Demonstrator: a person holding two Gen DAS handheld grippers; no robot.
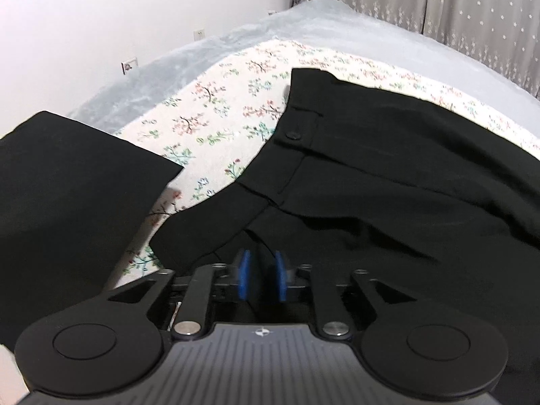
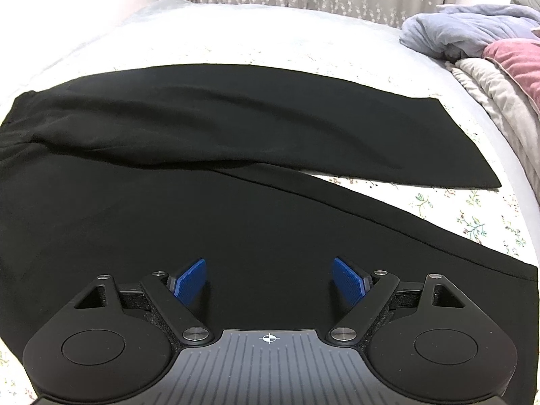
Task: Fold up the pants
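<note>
The left gripper [image 1: 262,278] stands narrowly parted over the black pants' [image 1: 388,182] waistband, gripping nothing. The right gripper [image 2: 269,281] gapes wide above a leg [image 2: 236,222]. Crumpled bedding [image 2: 472,30] lies at two o'clock.

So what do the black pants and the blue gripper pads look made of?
Black pants: thin matte woven cloth, probably a polyester blend; it drapes in soft creases without sheen. Blue gripper pads: likely moulded rubber or soft plastic, with a ribbed grid surface.
</note>
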